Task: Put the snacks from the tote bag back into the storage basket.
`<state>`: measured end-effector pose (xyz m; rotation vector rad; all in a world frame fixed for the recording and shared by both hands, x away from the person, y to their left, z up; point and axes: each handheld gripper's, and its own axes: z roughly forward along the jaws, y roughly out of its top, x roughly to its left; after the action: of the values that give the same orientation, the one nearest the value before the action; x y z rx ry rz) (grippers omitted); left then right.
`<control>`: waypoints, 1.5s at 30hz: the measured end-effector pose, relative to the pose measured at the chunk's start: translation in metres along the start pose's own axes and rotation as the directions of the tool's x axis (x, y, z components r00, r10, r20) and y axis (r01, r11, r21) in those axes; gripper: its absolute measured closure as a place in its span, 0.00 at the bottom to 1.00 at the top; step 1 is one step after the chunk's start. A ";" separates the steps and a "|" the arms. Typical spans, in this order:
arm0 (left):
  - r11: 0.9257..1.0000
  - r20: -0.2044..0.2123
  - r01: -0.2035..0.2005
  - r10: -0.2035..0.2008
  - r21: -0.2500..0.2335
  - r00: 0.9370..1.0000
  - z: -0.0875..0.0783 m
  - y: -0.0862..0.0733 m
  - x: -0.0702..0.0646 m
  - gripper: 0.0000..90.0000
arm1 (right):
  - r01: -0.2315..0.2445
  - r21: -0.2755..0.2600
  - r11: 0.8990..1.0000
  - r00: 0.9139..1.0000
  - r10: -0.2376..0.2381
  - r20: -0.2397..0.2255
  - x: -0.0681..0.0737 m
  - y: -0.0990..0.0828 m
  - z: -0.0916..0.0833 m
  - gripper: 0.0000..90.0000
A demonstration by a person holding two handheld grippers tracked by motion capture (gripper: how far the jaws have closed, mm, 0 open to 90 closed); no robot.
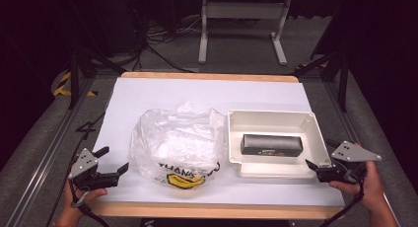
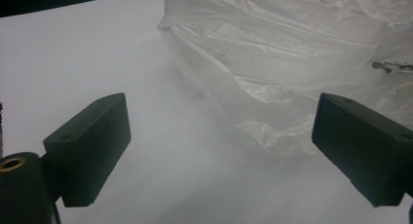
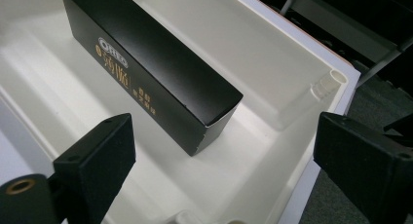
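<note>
A long black cardboard box with gold letters (image 1: pixel 271 145) lies inside a white plastic tray (image 1: pixel 316 133) on the right side of the white surface (image 1: pixel 128 96). The right gripper (image 1: pixel 315 168) sits at the tray's near right corner — its jaws are wide open, holding nothing, and the box end lies just ahead of them. To the left of the tray lies a crinkly clear plastic bag (image 1: pixel 175 140). The left gripper (image 1: pixel 113 161) rests near the bag's left edge — jaws open too, with nothing between them.
</note>
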<state>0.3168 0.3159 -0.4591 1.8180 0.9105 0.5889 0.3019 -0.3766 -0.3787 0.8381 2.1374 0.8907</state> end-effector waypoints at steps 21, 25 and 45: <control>1.000 0.004 0.003 -0.003 -0.002 1.000 0.000 0.000 0.000 0.09 | -0.111 -0.030 0.993 0.990 0.113 0.081 0.011 -0.045 0.006 0.06; 1.000 0.003 0.004 -0.004 -0.003 1.000 0.000 0.000 0.000 0.09 | -0.131 -0.048 0.990 0.988 0.134 0.077 0.013 -0.053 0.008 0.07; 1.000 0.018 0.018 -0.018 -0.020 1.000 -0.002 -0.001 0.003 0.09 | -0.229 -0.187 0.955 0.961 0.252 0.112 0.015 -0.075 0.005 0.07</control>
<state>0.3168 0.3191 -0.4594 1.7925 0.9048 0.5675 0.2751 -0.4059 -0.4438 1.0533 1.8374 1.0933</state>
